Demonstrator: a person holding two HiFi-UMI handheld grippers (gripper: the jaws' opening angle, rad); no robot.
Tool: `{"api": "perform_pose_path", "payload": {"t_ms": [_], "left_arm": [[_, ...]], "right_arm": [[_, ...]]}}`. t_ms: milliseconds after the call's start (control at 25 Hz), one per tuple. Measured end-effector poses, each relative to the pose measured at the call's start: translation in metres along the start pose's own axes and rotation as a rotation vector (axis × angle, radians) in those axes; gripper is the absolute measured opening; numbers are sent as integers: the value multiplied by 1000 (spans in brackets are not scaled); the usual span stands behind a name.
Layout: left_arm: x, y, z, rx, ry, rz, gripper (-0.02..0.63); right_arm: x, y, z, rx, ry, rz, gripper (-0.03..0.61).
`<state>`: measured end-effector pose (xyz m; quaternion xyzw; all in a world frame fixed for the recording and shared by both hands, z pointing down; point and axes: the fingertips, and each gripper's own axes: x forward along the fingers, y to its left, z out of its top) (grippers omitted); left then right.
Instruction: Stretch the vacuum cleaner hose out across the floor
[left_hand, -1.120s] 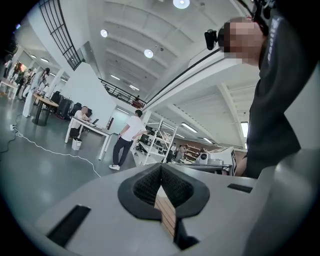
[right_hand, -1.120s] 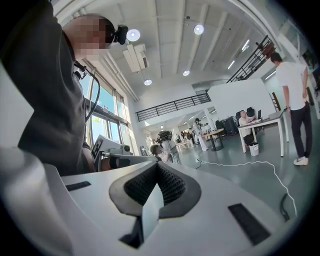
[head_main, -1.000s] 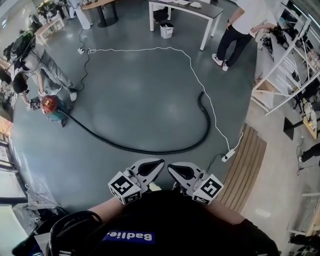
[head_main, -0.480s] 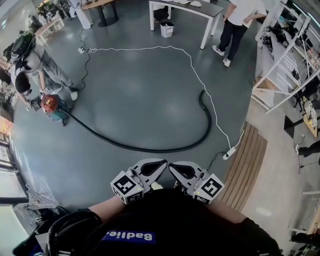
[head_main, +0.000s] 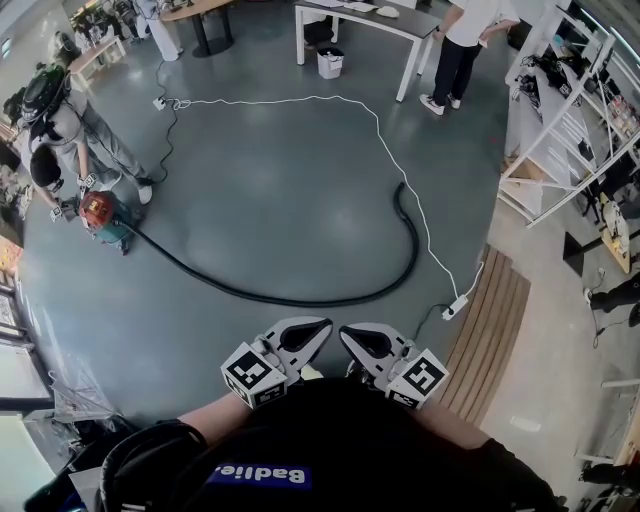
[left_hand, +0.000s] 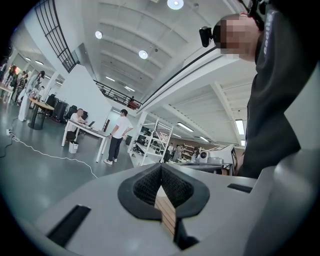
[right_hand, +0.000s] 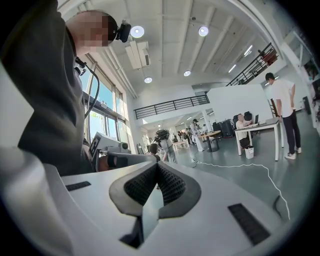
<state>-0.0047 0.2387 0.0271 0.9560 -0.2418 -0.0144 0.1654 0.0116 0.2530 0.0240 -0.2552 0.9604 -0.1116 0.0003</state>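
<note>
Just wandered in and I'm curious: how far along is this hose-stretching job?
Little looks done: the hose lies in a wide curve from the vacuum cleaner, its free end hooked back. Nothing is in hand: the left gripper and right gripper are both shut and empty, near the person's body. Left: reach the hose, grip it, pull it straight.

garment: black long-sleeved top (head_main: 340, 440) | chest: blue patch (head_main: 258, 472), white lettering | left tool (head_main: 324, 322), right tool (head_main: 343, 332): grey shells, black-white marker cubes (head_main: 248, 375)
</note>
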Motion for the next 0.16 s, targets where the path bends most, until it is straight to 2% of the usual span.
{"api": "perform_pose_path", "payload": {"t_ms": [160], "left_arm": [[0,-2,3,11,0,-4,8]], "right_arm": [[-2,-1,1,1,2,-19,5]]}}
